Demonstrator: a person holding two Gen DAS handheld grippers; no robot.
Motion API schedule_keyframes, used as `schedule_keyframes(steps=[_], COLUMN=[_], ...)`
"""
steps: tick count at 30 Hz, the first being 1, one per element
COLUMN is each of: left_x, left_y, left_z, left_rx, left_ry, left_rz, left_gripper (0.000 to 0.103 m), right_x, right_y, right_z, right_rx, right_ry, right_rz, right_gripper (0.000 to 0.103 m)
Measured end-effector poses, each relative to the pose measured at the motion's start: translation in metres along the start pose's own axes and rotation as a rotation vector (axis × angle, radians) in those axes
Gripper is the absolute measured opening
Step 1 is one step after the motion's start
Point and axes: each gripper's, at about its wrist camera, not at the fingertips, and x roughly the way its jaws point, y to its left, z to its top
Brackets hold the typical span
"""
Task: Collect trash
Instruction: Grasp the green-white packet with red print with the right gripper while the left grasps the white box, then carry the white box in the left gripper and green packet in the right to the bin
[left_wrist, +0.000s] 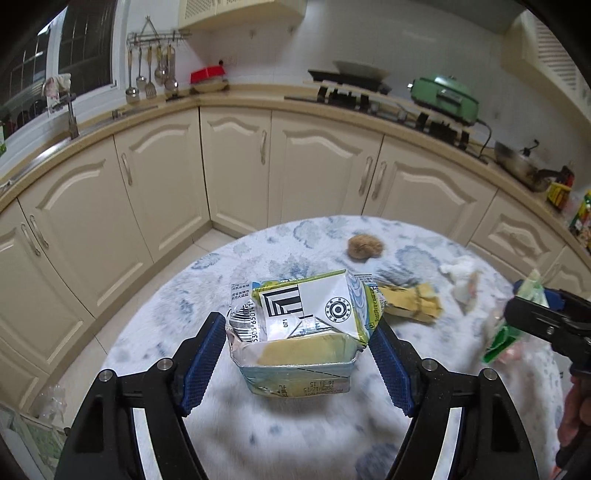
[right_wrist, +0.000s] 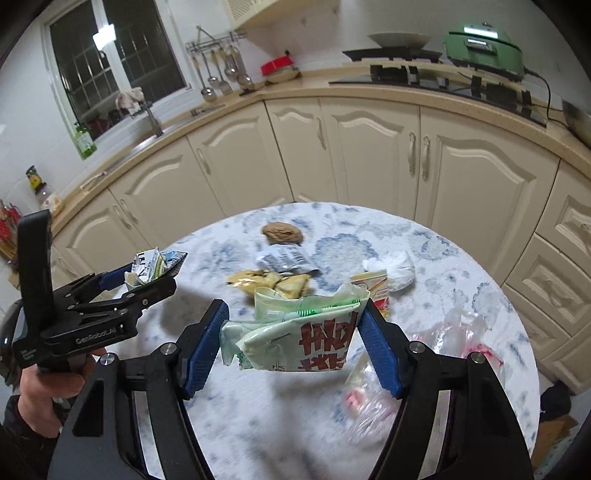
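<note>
Blue ribbed pads of the left gripper (left_wrist: 299, 343) press on both sides of a crushed milk carton (left_wrist: 299, 332), which hangs clamped between them above the round table (left_wrist: 295, 443). The carton is squashed, its torn end open toward the camera, a barcode showing on its left face. From the right wrist view the same carton (right_wrist: 155, 267) pokes out of the left gripper (right_wrist: 147, 277), lifted at the table's left edge, with the person's left hand (right_wrist: 51, 384) around the handle.

The right gripper (right_wrist: 293, 339) is clamped on a pale green snack bag (right_wrist: 299, 336) with large red characters, also held off the table. In the left wrist view that bag (left_wrist: 513, 325) shows at the far right, blurred, in the right gripper (left_wrist: 517, 314).

On the blue-and-white flowered tablecloth (right_wrist: 332, 251) more trash lies: a brown walnut (right_wrist: 282, 233) near the far edge, a grey wrapper (right_wrist: 284, 260) with a barcode just in front of it, a yellow wrapper (right_wrist: 269, 282) nearer, a white paper wad (right_wrist: 393, 271) to the right, touching a small printed carton (right_wrist: 373, 288), and a clear plastic bag (right_wrist: 417, 369) at the near right.

Cream cabinets (left_wrist: 236, 162) curve behind the table, with a green cooker (left_wrist: 445, 98) on the counter.
</note>
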Motion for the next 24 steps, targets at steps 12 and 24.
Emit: schedule_keyframes(steps=[12,24], left_x=[-0.117,-0.205], left_y=[-0.046,-0.111], left_z=[-0.051,-0.107], left_rx=[0.023,0.074], left_ry=[-0.134,-0.247], left_rz=[-0.046,-0.089], left_gripper=[0.073,0.073], right_x=[-0.085,-0.174], right_y=[0.015,0.008], right_z=[-0.024,-0.051], right_rx=[0.007,0.006], right_ry=[-0.1,-0.227], right_rz=[0.001,-0.024], right_gripper=[0.073,0.073])
